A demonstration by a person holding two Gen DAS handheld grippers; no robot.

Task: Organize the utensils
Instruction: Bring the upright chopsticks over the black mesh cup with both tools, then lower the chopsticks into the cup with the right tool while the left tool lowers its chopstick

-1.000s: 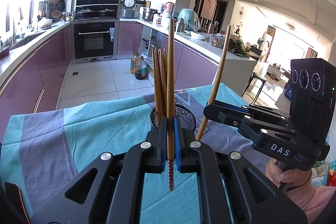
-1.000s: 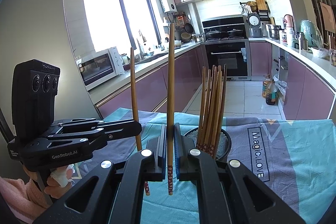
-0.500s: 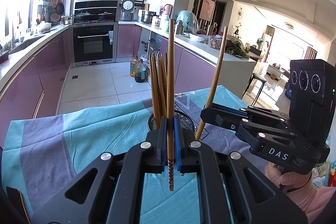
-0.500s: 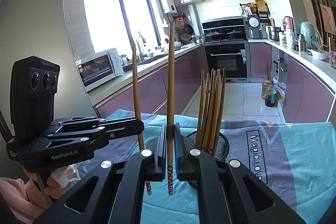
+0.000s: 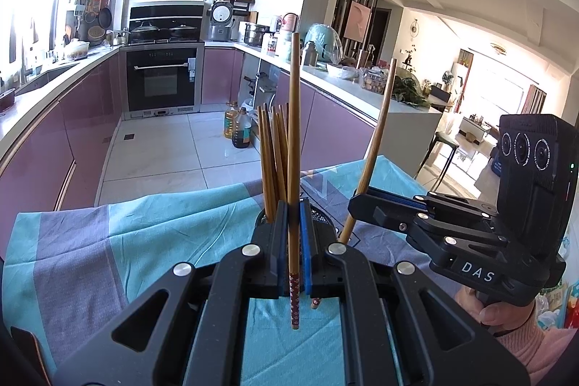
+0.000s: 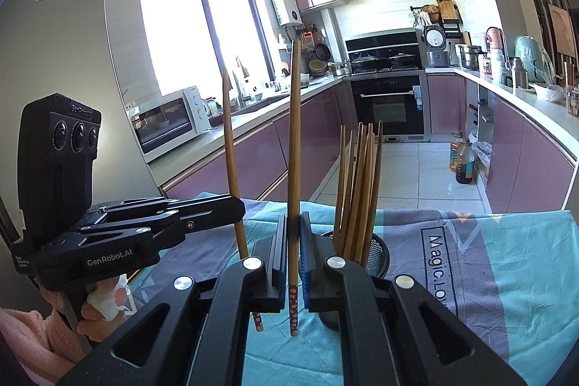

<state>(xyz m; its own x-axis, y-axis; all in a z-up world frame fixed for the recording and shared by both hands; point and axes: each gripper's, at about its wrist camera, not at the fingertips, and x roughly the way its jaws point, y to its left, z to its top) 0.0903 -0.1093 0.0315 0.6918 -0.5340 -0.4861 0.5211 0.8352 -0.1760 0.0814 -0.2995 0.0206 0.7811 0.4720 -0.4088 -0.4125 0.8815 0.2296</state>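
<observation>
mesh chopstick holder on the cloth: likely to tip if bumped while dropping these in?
Possibly. The mesh holder looks light, and its chopstick bundle stands tall and leans, so it seems top-heavy. The wrinkled tablecloth beneath may let it slide or rock.

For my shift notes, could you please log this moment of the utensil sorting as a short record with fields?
setting: kitchen, table under a teal and grey cloth
left gripper: jaws shut on one chopstick, held upright
right gripper: jaws shut on another chopstick, held upright
holder: black mesh cup on the cloth, with a bundle of chopsticks standing in it
task state: both held chopsticks outside the holder
</observation>
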